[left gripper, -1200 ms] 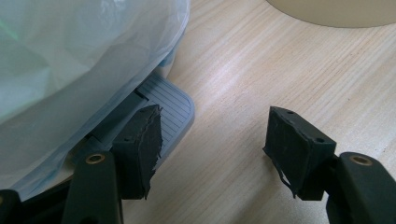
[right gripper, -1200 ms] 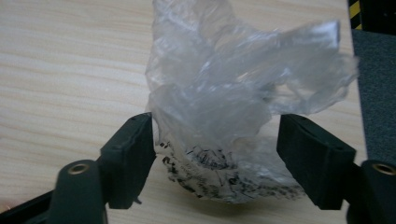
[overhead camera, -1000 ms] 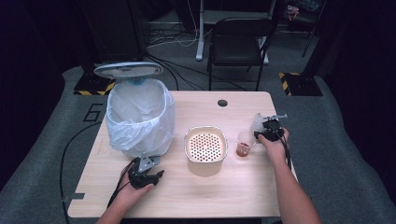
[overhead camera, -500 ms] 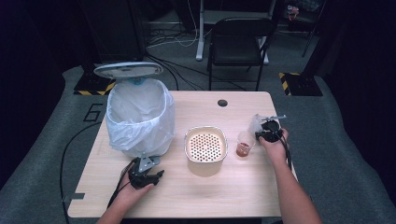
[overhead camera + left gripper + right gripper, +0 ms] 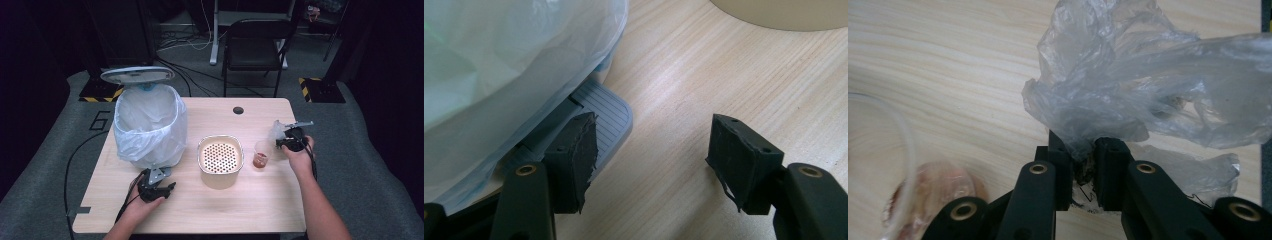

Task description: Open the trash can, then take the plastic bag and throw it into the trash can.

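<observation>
Crumpled clear plastic wrap (image 5: 1128, 95) is pinched in my right tool (image 5: 1083, 167); I'd lift gently while my spread, empty left tool (image 5: 651, 160) presses the bin's grey pedal (image 5: 606, 117).

My black jaws work over a pale wood-grain surface (image 5: 260, 200) carrying a bin (image 5: 150, 127) lined in milky white plastic, a cream pot (image 5: 220, 162) dotted with holes, a clear cup (image 5: 260, 154) tinted reddish-brown, and greyish see-through wrap (image 5: 1128, 85).

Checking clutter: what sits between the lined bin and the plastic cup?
In the high view, the perforated cream pot stands between the lined bin and the plastic cup; bare table on either side of it.
</observation>
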Demonstrator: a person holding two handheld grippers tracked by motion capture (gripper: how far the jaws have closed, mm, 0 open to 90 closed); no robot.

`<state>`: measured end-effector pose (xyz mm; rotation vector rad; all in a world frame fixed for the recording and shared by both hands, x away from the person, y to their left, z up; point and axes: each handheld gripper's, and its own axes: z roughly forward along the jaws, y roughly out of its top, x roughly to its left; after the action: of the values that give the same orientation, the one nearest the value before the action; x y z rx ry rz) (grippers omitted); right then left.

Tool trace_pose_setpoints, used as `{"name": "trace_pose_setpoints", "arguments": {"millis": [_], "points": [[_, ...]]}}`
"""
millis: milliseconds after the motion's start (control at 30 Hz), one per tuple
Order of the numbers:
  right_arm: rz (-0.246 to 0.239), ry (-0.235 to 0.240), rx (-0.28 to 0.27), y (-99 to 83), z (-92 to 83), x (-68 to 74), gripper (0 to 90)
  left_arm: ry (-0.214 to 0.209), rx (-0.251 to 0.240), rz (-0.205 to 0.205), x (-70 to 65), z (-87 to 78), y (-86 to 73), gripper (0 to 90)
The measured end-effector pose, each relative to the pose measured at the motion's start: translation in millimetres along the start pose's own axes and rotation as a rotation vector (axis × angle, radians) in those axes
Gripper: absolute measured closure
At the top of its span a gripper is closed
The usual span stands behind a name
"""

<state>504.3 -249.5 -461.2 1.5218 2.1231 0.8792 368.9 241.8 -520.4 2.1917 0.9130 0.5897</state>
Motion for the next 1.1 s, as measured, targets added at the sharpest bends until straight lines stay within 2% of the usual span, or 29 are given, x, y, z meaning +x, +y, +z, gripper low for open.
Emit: {"name": "trace_pose_setpoints", "arguments": {"millis": [133,233,267,333,367,433,467,533,567,600,700,800,833,933,1000,1100], "points": [[-0.019,-0.006,-0.030,8.3,-19.3,2.9,80.7,0.006,-0.006,-0.004,-0.3,0.4,-0.2,36.4],[-0.014,-0.003,-0.044,14.9,-34.2,4.7,80.7,0.006,-0.006,-0.004,-0.3,0.4,-0.2,36.4],[-0.030,0.001,-0.046,16.3,-38.0,3.9,80.7,0.005,-0.006,-0.005,-0.2,0.4,-0.2,36.4],[-0.017,0.014,-0.060,21.5,-49.4,6.1,80.7,0.005,-0.007,-0.005,-0.2,0.4,-0.3,36.4],[-0.044,0.016,-0.064,22.6,-53.0,5.0,80.7,0.006,-0.006,-0.005,-0.3,0.4,-0.3,36.4],[-0.035,0.027,-0.079,26.3,-62.5,8.9,80.8,0.008,0.001,0.012,0.3,-0.1,0.2,36.4],[-0.047,0.028,-0.083,28.3,-68.6,10.7,80.8,0.009,0.001,0.012,0.2,-0.1,0.2,36.4],[-0.060,0.035,-0.089,30.9,-76.7,13.6,80.9,0.007,0.002,0.011,0.4,-0.2,0.2,36.4],[-0.059,0.041,-0.091,32.6,-81.0,16.0,80.9,0.001,-0.001,-0.003,-0.2,0.0,0.0,36.4],[-0.077,0.043,-0.098,33.9,-85.2,17.2,80.9,0.006,-0.007,-0.005,-0.3,0.4,-0.3,36.4],[-0.077,0.064,-0.103,39.3,-98.3,26.0,80.9,0.005,-0.007,-0.003,-0.2,0.3,-0.4,36.4],[-0.113,0.078,-0.108,44.6,-105.9,34.5,80.9,0.000,0.004,0.000,0.6,-0.3,0.1,36.4],[-0.123,0.084,-0.109,46.6,-107.7,38.2,80.8,0.005,-0.006,-0.006,-0.2,0.4,-0.2,36.4],[-0.156,0.098,-0.119,52.1,-111.4,50.6,80.8,0.000,0.002,-0.003,-0.2,0.0,0.3,36.4],[-0.158,0.116,-0.123,54.2,-113.0,57.4,80.7,0.006,0.004,0.010,0.4,-0.2,0.5,36.4],[-0.190,0.139,-0.126,58.0,-115.0,71.7,80.7,0.007,-0.006,-0.004,-0.4,0.5,-0.2,36.4]]}}
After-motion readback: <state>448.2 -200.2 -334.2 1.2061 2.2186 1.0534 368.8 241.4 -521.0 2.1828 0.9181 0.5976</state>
